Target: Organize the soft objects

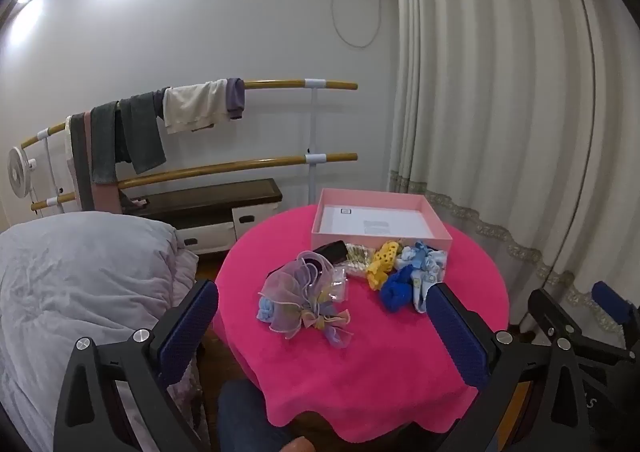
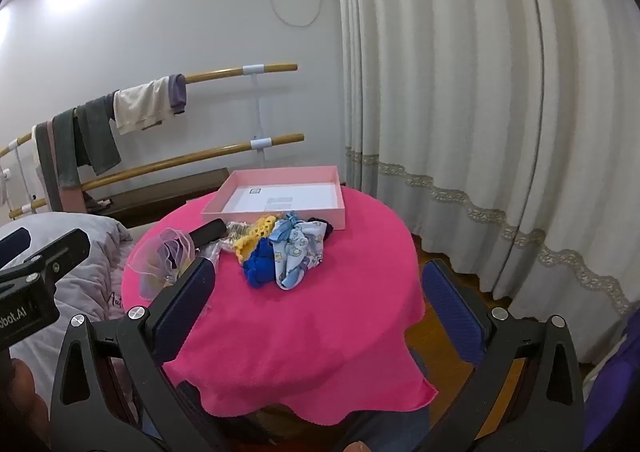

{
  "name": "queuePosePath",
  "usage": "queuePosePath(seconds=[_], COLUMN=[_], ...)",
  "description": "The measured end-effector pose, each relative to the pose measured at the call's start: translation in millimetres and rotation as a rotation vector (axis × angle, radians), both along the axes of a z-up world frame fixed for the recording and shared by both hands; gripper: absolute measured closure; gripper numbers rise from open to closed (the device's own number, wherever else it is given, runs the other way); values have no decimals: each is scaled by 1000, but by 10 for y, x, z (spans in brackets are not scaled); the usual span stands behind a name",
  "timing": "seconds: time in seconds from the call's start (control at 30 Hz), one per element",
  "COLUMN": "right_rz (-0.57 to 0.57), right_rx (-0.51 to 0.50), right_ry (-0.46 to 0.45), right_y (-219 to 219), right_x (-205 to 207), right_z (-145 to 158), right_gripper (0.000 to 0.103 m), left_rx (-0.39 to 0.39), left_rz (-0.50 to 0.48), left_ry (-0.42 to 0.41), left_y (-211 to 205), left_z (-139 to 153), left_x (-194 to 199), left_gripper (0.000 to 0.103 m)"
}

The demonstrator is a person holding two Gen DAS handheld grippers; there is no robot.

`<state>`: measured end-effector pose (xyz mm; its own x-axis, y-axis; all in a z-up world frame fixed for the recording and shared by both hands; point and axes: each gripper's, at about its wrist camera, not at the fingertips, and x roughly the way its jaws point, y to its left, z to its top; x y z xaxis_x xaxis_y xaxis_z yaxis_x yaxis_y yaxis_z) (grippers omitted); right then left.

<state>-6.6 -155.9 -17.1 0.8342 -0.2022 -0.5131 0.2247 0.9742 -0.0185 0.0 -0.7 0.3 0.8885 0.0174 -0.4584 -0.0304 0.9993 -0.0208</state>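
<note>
A: We're at the start. Our left gripper and right gripper both gape wide, holding nothing, above the round pink-clothed table.

B: The heap of small soft fabric pieces lies mid-frame, just before the empty shallow pink cardboard box. Next we pick one piece.

A: Only our left view shows the lilac organza bow whole.

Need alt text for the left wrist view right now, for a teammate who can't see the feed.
The left gripper, jaws wide open and empty, hovers over a round table under a pink cloth. On it lie a lilac organza bow, yellow, royal blue and pale blue printed fabrics, in front of an open pink box. The right gripper shows at the right edge.
</note>
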Motion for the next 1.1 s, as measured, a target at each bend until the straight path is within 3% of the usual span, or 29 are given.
queuePosePath(seconds=[1.1], right_rz=[-25], right_rx=[6], right_ry=[-28], right_y=[-53], right_x=[-27], right_z=[131], right_gripper=[0], left_rx=[-33], left_rz=[24], left_ry=[-28], left_y=[-5], left_z=[52], left_x=[-72], left_gripper=[0])
